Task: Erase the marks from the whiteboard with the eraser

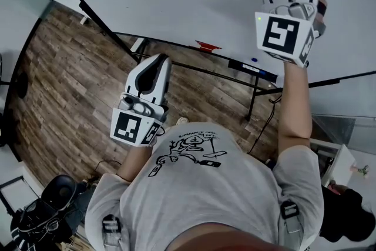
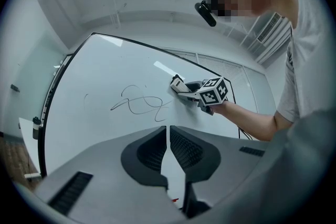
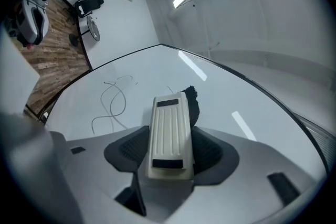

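The eraser (image 3: 169, 118) is pinched across its pale ribbed back by the right gripper (image 3: 170, 152). Its long axis runs straight out along the jaws, and its dark felt shows past the far end. From where I stand it sits up against the whiteboard (image 3: 247, 113), just beside the right-hand end of the scribble (image 2: 137, 104); whether the felt is actually pressing on the surface I can't quite tell. In the right gripper view the looping lines of the scribble lie off to the left of the jaws, with one short stroke just ahead of the eraser's tip. So I'd judge the coming move is a sideways sweep leftwards, taking the scribble broadside with the eraser's long edge. The right hand is by far the nearer. The left gripper (image 2: 168, 152) hangs well away from the scribble, down in front of the person's chest, with its jaws drawn together to a thin slit and nothing between them. Below the scribble, along the board's lower edge, lie a small red thing (image 1: 207, 46) and what look like pens.
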A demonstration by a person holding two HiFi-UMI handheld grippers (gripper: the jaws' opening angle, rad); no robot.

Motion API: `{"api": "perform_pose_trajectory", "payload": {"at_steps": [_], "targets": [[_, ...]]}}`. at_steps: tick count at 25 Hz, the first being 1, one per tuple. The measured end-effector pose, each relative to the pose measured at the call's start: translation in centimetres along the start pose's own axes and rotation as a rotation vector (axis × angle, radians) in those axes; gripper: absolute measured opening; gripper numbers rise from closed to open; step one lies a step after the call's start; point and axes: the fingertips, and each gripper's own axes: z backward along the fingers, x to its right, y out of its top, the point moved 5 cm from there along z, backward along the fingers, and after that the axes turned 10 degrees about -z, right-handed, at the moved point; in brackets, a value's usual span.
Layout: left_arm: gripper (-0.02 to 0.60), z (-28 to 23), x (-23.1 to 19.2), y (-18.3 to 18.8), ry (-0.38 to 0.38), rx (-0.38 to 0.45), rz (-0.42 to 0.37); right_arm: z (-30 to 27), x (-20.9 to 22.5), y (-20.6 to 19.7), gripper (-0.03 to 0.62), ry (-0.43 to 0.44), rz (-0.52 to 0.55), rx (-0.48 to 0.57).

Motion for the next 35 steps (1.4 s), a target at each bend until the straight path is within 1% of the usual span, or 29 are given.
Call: {"api": "perform_pose_trajectory", "payload": {"at_steps": [7,17,27,35], "targets": [[0.037,-0.1,-1.0,-0.2,0.009,-0.011,0.007,-1.3,-3.0,-0.4,0.259,0.042,0.017,-0.012],[0.037,0.3,-1.2,-0.2,0.017,-0.012,0.009,-1.9,-7.2,-1.0,0.259,0.111,0.031,-0.017],[0.037,0.9,-1.2,-0.1,0.028,-0.016,0.001,-2.3,-11.5,-2.3,0.259,0.188,0.086,-0.041],[0.037,1.8,-0.2,0.6,0.037,-0.01,-0.009,-1.7,-14.7,-3.4,0.259,0.252,0.152,-0.068]]}}
